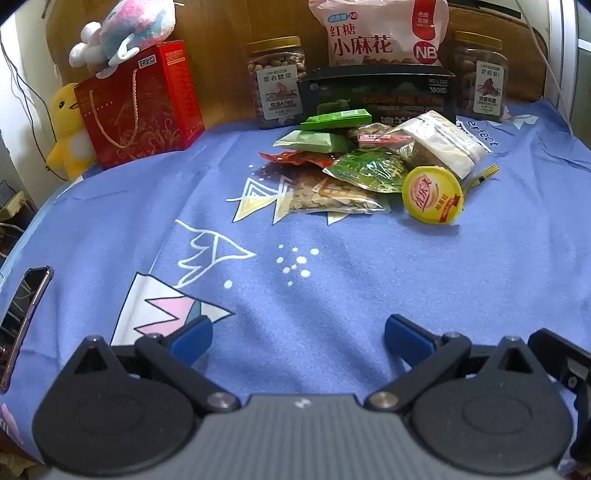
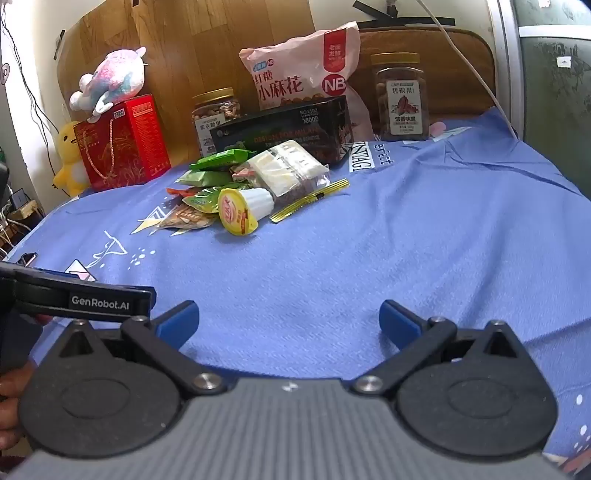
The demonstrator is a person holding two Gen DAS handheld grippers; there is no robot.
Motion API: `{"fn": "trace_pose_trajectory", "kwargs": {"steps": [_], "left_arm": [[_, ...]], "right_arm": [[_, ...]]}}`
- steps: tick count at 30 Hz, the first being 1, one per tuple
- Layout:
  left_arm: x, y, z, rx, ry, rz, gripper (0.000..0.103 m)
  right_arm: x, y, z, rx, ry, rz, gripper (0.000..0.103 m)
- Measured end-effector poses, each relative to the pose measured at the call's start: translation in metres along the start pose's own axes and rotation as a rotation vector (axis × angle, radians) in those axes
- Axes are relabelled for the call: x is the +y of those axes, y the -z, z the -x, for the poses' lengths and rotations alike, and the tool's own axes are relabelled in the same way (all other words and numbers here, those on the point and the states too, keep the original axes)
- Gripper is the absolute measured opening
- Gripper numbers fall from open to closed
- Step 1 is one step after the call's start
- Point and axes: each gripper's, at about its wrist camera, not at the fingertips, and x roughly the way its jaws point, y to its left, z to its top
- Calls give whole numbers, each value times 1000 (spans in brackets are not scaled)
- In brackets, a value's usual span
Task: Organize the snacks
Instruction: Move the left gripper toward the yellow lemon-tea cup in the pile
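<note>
A heap of small snack packets [image 1: 354, 162] [image 2: 218, 184] lies on the blue cloth [image 1: 332, 277] [image 2: 406, 240] in front of a black box [image 1: 376, 96] [image 2: 288, 129]. A yellow-lidded jelly cup [image 1: 433, 195] [image 2: 238, 211] lies on its side at the heap's right edge, next to a clear bag of white and brown pieces [image 1: 436, 146] [image 2: 291, 173]. My left gripper [image 1: 297, 334] hovers open over bare cloth, well short of the heap. My right gripper [image 2: 289, 319] is also open and empty, further right and back. The left gripper's body [image 2: 85, 295] shows at the left of the right wrist view.
Two nut jars [image 1: 277, 83] [image 1: 478, 75], a big pink snack bag [image 1: 380, 33] [image 2: 303, 70], a red gift box [image 1: 144, 103] [image 2: 122, 142] and plush toys [image 1: 125, 31] line the back. A phone [image 1: 22, 314] lies at the cloth's left edge. A gold zip strip [image 2: 310, 199] lies beside the heap.
</note>
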Motion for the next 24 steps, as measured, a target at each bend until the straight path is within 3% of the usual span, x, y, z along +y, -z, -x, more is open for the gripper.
{"fn": "trace_pose_trajectory", "kwargs": {"steps": [15, 21, 24], "left_arm": [[6, 0, -2, -18, 6, -1, 103], [16, 0, -7, -28, 50, 25, 103], [27, 2, -12, -24, 109, 62, 103]], "right_arm": [[-3, 1, 1, -17, 26, 0, 103], [-5, 0, -6, -3, 42, -24, 103], [-4, 1, -7, -5, 51, -21, 103]]}}
